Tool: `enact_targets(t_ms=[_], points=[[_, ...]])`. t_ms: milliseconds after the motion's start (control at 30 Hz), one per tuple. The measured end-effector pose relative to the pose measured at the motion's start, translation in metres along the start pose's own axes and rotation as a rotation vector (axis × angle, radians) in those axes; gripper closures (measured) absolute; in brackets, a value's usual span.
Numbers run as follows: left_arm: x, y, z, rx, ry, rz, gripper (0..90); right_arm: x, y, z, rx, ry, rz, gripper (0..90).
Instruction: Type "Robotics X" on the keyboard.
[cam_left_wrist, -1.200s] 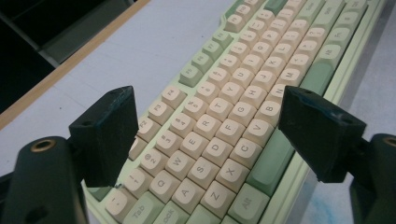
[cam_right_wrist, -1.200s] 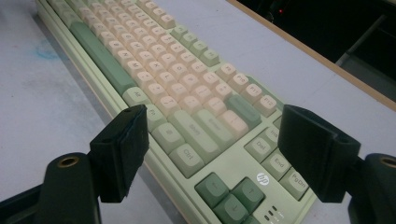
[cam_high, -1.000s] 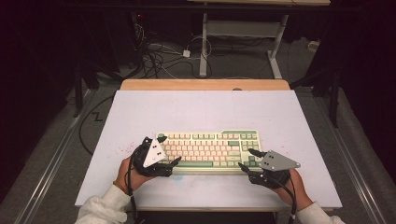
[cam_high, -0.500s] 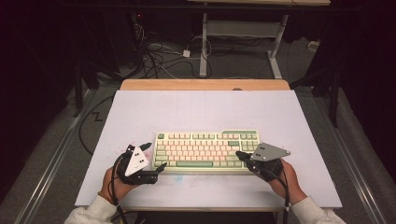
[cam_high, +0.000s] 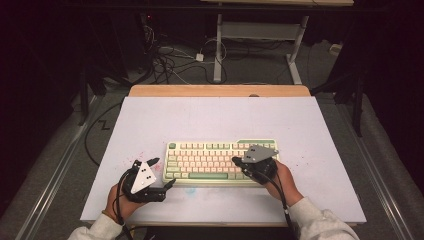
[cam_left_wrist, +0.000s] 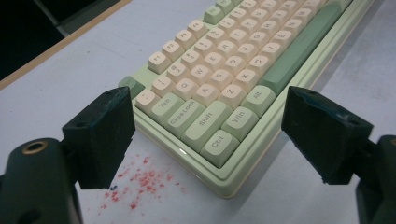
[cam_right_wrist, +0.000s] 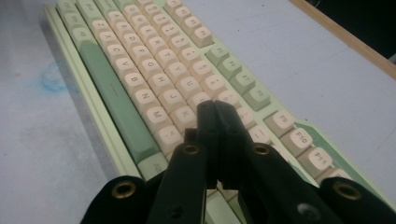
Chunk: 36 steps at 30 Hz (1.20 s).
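Note:
A pale green keyboard (cam_high: 210, 161) with cream keys lies in the middle of the white table (cam_high: 215, 120). My left gripper (cam_high: 166, 171) is open just off the keyboard's near left corner, and its fingers (cam_left_wrist: 100, 135) stand wide apart on either side of that corner (cam_left_wrist: 219, 154) without touching it. My right gripper (cam_high: 235, 161) is shut with nothing between its jaws. It reaches over the keyboard's right half. Its closed tips (cam_right_wrist: 215, 111) point at the letter keys (cam_right_wrist: 187, 116) near the K. I cannot tell whether they touch a key.
Red specks (cam_left_wrist: 140, 179) mark the table beside the keyboard's left corner, and a faint blue smudge (cam_right_wrist: 51, 79) lies in front of it. A wooden strip (cam_high: 220, 91) edges the far side. Cables (cam_high: 170, 62) and a desk frame (cam_high: 260, 35) are on the floor beyond.
My right gripper has moved left from beside the keyboard's right end to over its keys. My left gripper has drawn back, left and toward the near edge, off the keyboard's corner.

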<state>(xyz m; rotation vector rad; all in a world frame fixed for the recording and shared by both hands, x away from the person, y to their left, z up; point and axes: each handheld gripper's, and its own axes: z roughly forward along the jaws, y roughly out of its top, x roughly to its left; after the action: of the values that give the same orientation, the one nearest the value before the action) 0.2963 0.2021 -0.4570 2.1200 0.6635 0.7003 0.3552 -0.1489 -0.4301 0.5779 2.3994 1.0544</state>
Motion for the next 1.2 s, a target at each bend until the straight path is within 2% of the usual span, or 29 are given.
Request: enact_targets(t_ms=[233,533,600,833,900,1067,1200], points=[[0.001,-0.001,0.000,0.001,-0.006,-0.007,16.9,-0.002,0.010,0.026,0.045,-0.008,-0.004,90.0],[0.001,0.000,-0.001,-0.001,-0.005,-0.004,16.9,0.000,0.014,0.046,0.107,-0.015,-0.011,90.0],[0.001,-0.001,-0.001,-0.001,-0.006,-0.007,16.9,0.000,0.013,0.049,0.113,-0.018,-0.001,90.0],[0.001,0.000,0.000,0.004,-0.009,-0.005,16.9,-0.002,0.014,0.051,0.122,-0.037,-0.013,90.0],[0.001,0.000,0.001,0.007,-0.013,-0.005,16.9,-0.002,0.013,0.053,0.146,-0.032,-0.007,90.0],[0.001,0.000,0.001,0.011,-0.013,-0.002,17.0,-0.002,0.013,0.051,0.138,-0.029,0.000,90.0],[0.002,0.000,0.000,0.009,-0.008,-0.004,17.0,-0.001,0.013,0.047,0.109,-0.034,0.010,90.0]])
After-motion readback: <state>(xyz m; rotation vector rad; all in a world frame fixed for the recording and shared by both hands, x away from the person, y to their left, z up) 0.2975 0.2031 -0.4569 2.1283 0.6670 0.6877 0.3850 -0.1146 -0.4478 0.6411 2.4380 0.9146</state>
